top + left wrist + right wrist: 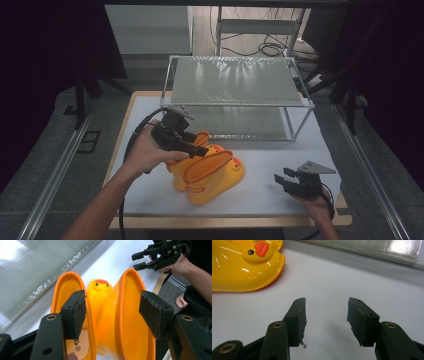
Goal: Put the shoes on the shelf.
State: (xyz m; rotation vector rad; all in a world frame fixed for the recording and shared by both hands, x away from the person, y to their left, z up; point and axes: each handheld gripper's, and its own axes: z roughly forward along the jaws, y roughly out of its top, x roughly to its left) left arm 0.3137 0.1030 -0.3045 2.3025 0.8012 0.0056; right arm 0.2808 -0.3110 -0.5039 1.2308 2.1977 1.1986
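**Boots on the table, both grippers spread**

While the yellow duck boots (207, 172) stand side by side on the white table (280, 200) before the wire shelf (235, 82), the left gripper (113, 312) hovers spread over their rims, pads clear. Well apart, the right gripper (327, 317) gapes, holding nothing.

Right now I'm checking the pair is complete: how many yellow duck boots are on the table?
2: the near boot stands in front, the far boot right behind it, under the left gripper, whose jaws stand open.
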